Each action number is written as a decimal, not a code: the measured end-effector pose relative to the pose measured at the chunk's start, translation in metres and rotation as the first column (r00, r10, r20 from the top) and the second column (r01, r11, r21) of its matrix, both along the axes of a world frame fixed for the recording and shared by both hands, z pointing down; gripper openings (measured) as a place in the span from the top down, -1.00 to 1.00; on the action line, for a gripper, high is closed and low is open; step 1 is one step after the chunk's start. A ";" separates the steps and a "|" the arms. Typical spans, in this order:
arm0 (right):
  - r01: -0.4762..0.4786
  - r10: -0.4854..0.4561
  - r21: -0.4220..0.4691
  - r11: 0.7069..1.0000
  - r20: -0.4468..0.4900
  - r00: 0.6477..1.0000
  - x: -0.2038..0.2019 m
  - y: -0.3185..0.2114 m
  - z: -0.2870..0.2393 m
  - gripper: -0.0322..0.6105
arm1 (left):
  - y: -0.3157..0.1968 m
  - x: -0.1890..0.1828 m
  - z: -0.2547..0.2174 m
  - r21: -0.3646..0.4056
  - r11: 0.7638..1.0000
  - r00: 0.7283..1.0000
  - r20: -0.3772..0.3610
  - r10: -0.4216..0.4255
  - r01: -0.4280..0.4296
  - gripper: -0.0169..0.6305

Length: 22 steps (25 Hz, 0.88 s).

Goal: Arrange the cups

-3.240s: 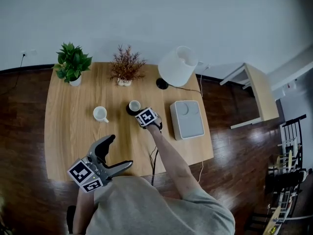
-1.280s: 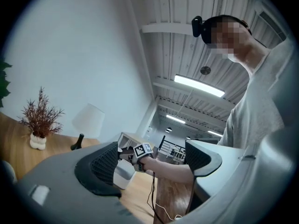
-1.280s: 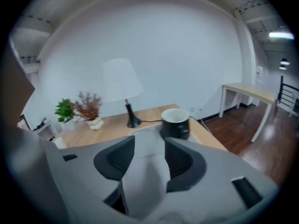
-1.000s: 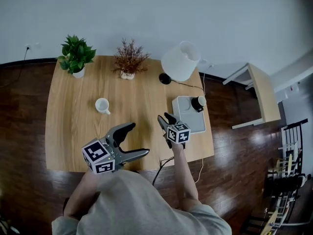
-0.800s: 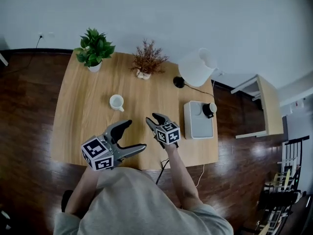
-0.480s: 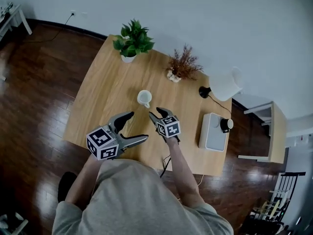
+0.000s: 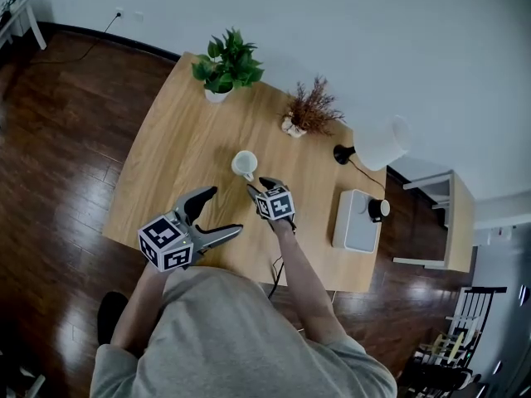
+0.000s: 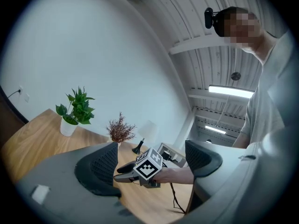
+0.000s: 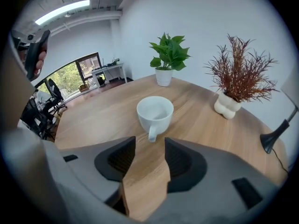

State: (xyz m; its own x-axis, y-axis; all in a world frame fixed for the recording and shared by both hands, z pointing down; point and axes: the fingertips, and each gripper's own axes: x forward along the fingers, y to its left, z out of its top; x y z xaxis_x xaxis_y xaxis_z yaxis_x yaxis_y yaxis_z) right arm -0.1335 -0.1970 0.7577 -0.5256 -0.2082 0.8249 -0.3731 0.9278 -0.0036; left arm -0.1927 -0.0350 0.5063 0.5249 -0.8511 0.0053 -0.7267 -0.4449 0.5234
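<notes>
A white cup (image 7: 244, 164) (image 9: 155, 112) stands upright mid-table, its handle turned toward my right gripper (image 7: 258, 186) (image 9: 145, 158). That gripper hovers just short of the handle, tilted down. Its jaws have just been opening and stand open with nothing between them. A black cup (image 7: 379, 209) rests at the far edge of a white box (image 7: 355, 222) on the table's right side. My left gripper (image 7: 209, 214) (image 8: 150, 159) is held level above the table's near edge, open and empty. In the left gripper view the right gripper's marker cube (image 8: 149, 164) shows between its jaws.
A green potted plant (image 7: 226, 66) (image 9: 168, 55), a dried plant in a white vase (image 7: 311, 110) (image 9: 236, 78) and a white lamp (image 7: 377, 143) line the far side of the wooden table (image 7: 174, 148). A cable (image 7: 276, 272) hangs off the near edge.
The black cup, earlier in the right gripper at mid-table, now stands on the white box. The right gripper has moved left and down to the white cup. The left gripper has shifted slightly.
</notes>
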 end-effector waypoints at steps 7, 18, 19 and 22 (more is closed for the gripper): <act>-0.037 0.034 -0.028 0.999 -0.106 0.994 -0.014 -0.016 0.024 0.39 | 0.003 -0.003 -0.002 0.004 1.000 1.000 0.004 0.007 -0.007 -0.40; 0.001 -0.017 -0.105 0.994 -0.148 0.989 -0.020 -0.003 0.026 0.73 | 0.009 -0.006 0.001 -0.001 1.000 1.000 0.019 0.000 0.000 -0.40; -0.004 -0.011 -0.111 0.994 -0.128 0.992 -0.016 0.001 0.025 0.73 | 0.008 -0.004 0.001 -0.001 1.000 1.000 0.021 0.006 -0.006 -0.40; -0.044 0.038 -0.148 0.988 -0.042 0.998 0.001 0.018 0.019 0.73 | 0.005 0.006 0.000 -0.001 0.999 0.999 0.030 0.040 -0.040 -0.40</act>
